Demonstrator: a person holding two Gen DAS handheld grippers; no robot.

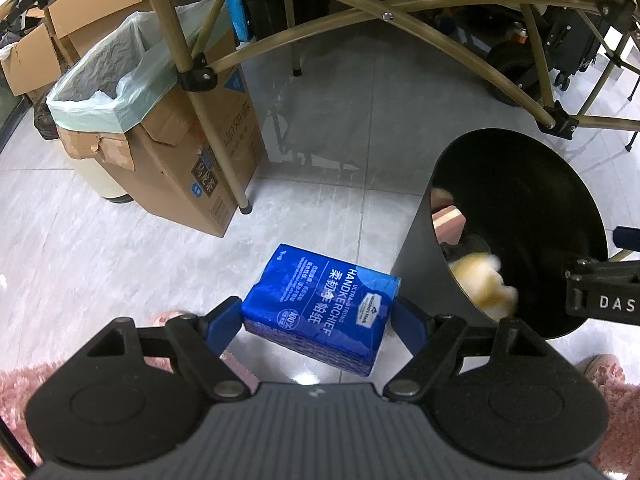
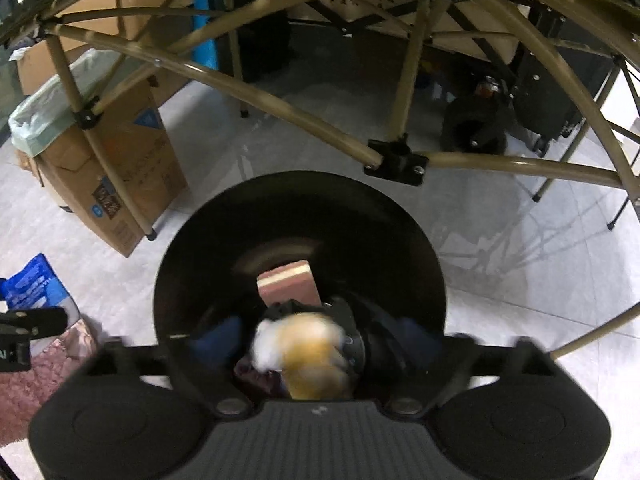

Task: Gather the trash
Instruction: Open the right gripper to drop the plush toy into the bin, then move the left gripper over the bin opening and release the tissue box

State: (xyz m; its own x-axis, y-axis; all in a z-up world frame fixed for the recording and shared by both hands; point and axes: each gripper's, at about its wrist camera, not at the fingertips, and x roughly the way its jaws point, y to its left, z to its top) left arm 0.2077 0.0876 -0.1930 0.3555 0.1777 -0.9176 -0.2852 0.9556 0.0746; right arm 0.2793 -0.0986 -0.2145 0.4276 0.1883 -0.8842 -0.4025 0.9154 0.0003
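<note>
My left gripper (image 1: pixel 318 320) is shut on a blue handkerchief-tissue pack (image 1: pixel 320 304), its blue fingers (image 1: pixel 224 320) pressing both short sides above the tiled floor. To its right stands a black round bin (image 1: pixel 520 140). Over the bin's mouth (image 2: pixel 300 184) my right gripper (image 2: pixel 316 336) stands open, fingers wide apart. A crumpled yellow-and-white wad (image 2: pixel 308 356) is blurred and loose between them, touching neither pad; the left wrist view shows the wad (image 1: pixel 484 284) inside the bin. A pink-brown box (image 2: pixel 290 284) lies deeper in the bin.
A cardboard box lined with a pale green bag (image 1: pixel 108 92) stands at the left. Olive folding-table legs (image 1: pixel 216 120) cross above and behind the bin. A pink fluffy rug (image 1: pixel 24 392) lies near me. Black wheeled gear (image 1: pixel 516 68) sits at the back.
</note>
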